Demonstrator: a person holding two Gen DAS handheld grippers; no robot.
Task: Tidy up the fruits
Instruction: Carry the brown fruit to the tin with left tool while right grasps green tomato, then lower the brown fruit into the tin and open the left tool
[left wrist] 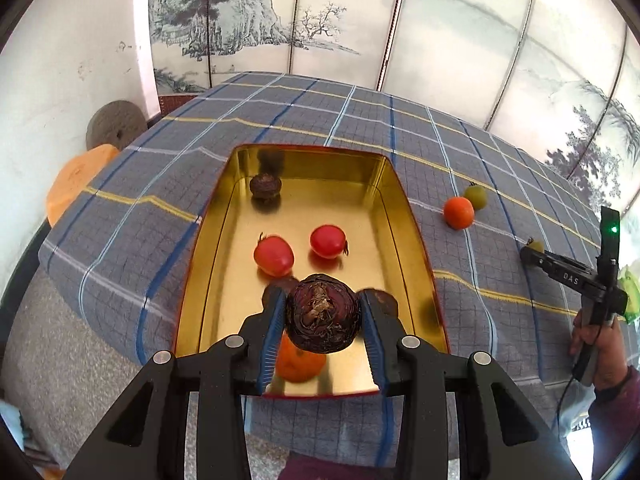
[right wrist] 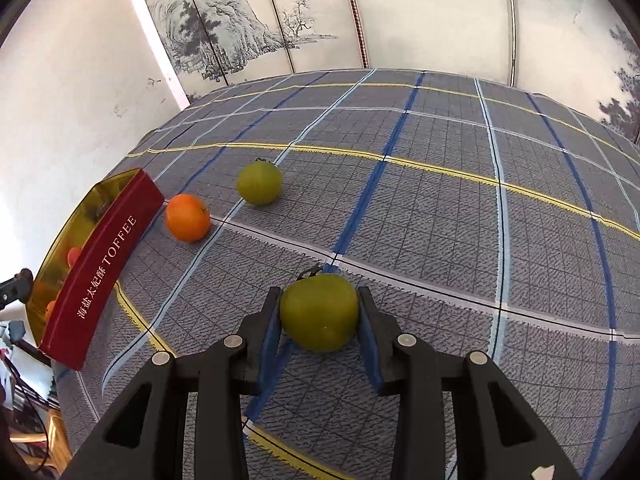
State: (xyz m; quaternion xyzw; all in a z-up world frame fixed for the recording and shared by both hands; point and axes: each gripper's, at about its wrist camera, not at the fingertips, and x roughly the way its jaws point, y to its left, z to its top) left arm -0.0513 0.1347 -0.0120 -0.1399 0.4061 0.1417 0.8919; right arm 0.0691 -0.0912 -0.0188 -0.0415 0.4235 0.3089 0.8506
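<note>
Green tomato (right wrist: 319, 312) nearest; red tin's (right wrist: 100, 268) side reads "TOFFEE" after Chinese characters.

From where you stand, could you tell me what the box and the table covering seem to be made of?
The box looks like thin metal: its gold interior is glossy and mirrors the fruit, and its red outside wall carries printed lettering. The table covering looks like woven fabric, matte, with a plaid weave and small wrinkles.

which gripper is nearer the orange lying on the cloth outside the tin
Right. The right gripper, shut on a green fruit, sits on the same stretch of cloth as the orange. The left gripper is over the tin, whose wall separates it from the orange.
</note>
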